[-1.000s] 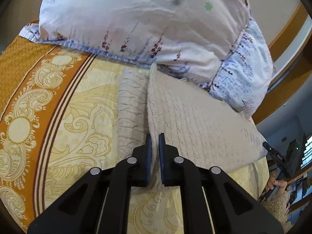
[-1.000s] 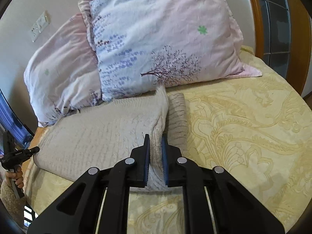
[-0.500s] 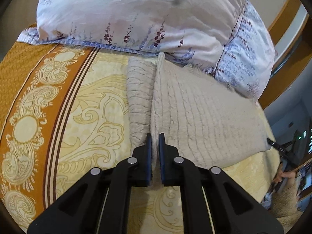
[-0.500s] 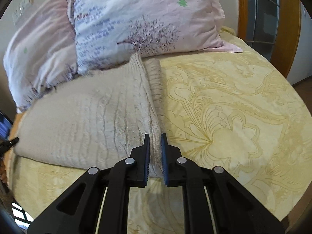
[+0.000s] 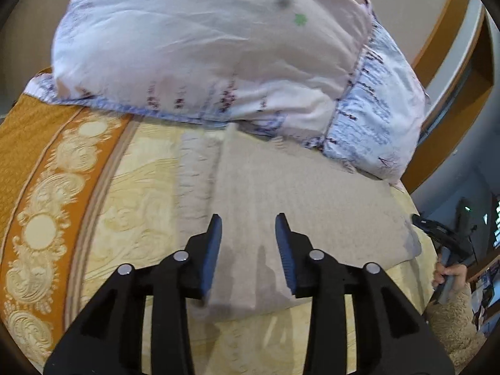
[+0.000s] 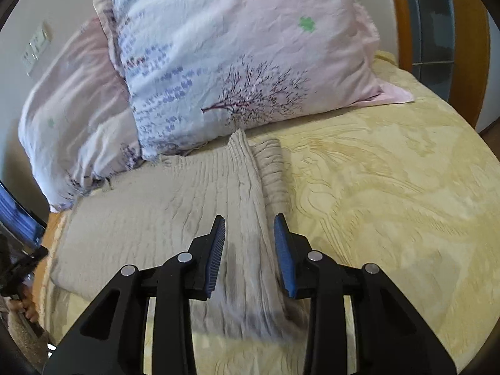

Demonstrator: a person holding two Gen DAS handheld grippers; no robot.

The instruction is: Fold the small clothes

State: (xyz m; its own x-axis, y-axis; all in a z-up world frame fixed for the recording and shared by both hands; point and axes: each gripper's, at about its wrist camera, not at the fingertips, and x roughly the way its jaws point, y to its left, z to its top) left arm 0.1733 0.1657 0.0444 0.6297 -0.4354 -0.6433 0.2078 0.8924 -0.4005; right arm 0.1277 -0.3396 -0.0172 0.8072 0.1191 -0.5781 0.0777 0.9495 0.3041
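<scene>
A beige knit garment point(image 5: 306, 206) lies flat on the yellow patterned bedspread point(image 5: 137, 193), with one side folded over so a ribbed strip shows beside the fold. In the right wrist view the garment point(image 6: 162, 206) spreads to the left, its folded edge running under the gripper. My left gripper point(image 5: 248, 228) is open and empty just above the garment's near edge. My right gripper point(image 6: 249, 229) is open and empty over the folded edge.
Two floral pillows point(image 6: 237, 53) lean at the head of the bed, touching the garment's far end. A wooden bed frame point(image 6: 472, 47) rises at the right. The bedspread has an orange border point(image 5: 31, 162). The person's hand point(image 5: 450, 275) shows at the far right.
Both grippers have opened and let go of the garment's edge. The fold now lies flat on the bed. Both cameras have drawn back a little.
</scene>
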